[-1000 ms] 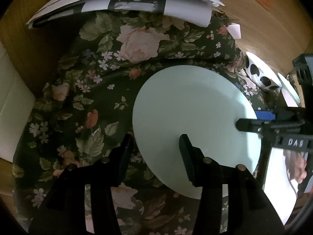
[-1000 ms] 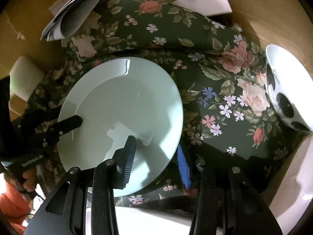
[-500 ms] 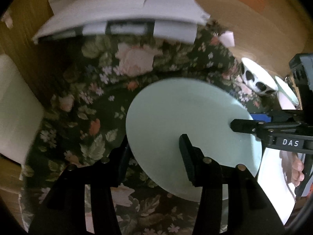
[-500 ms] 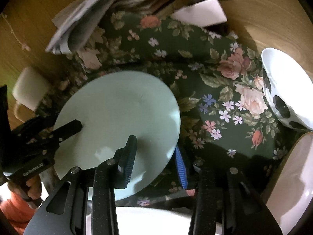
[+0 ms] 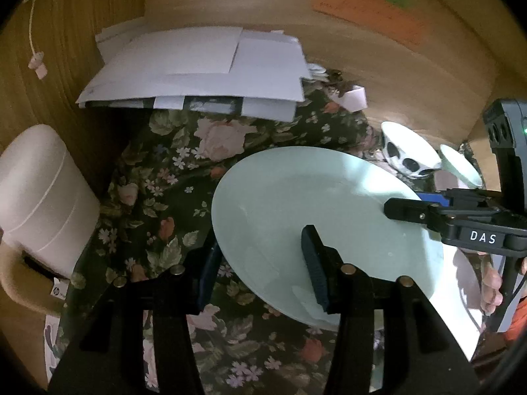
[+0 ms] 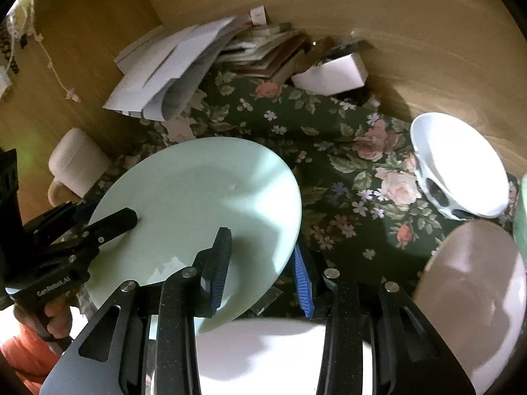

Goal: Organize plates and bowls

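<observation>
The left hand-held gripper (image 5: 260,263) pinches the pale green plate (image 5: 316,217) at its 8 o'clock rim, one finger above, one beneath. The right hand-held gripper (image 6: 263,263) pinches the same plate (image 6: 197,210) at its 4 o'clock rim. The plate hangs tilted above the floral cloth (image 5: 171,204) on the counter. A spotted white bowl (image 6: 457,168) stands at 2 o'clock from the plate, a pinkish plate (image 6: 474,283) just below it, and papers (image 5: 197,69) lie at 12 o'clock.
</observation>
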`<state>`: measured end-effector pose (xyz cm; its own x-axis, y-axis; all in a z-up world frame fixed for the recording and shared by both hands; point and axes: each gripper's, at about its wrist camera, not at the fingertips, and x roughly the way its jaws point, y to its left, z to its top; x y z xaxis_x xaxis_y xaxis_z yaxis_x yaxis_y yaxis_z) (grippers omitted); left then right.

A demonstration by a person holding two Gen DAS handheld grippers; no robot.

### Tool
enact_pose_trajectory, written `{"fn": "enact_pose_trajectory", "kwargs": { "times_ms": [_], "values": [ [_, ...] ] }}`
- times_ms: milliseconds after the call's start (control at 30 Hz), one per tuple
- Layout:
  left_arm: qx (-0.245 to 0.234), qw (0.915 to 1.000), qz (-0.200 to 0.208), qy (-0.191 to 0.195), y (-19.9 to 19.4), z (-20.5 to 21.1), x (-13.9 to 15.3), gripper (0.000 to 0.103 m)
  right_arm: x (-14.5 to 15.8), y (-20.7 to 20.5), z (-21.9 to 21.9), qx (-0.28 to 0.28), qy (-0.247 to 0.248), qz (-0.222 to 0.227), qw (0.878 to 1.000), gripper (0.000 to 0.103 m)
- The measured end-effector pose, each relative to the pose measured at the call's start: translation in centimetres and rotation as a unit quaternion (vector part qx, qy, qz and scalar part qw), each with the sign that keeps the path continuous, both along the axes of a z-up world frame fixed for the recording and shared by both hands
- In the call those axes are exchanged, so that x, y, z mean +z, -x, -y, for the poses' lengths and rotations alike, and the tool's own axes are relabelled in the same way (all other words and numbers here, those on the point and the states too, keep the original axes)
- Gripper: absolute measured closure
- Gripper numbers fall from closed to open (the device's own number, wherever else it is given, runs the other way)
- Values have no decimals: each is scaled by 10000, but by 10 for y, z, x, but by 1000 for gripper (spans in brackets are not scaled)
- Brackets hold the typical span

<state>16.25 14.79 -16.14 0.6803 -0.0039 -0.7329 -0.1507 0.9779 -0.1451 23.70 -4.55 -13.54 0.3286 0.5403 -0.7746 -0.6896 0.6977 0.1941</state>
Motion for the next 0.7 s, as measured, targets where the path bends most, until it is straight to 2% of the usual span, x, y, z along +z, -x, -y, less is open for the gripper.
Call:
{"fn": "enact_pose_trajectory", "kwargs": {
  "times_ms": [700],
  "values": [
    [-481,9982,364,-5,49,50,27,55,19,59,63,-440,-170,528,9975,70]
  ]
}}
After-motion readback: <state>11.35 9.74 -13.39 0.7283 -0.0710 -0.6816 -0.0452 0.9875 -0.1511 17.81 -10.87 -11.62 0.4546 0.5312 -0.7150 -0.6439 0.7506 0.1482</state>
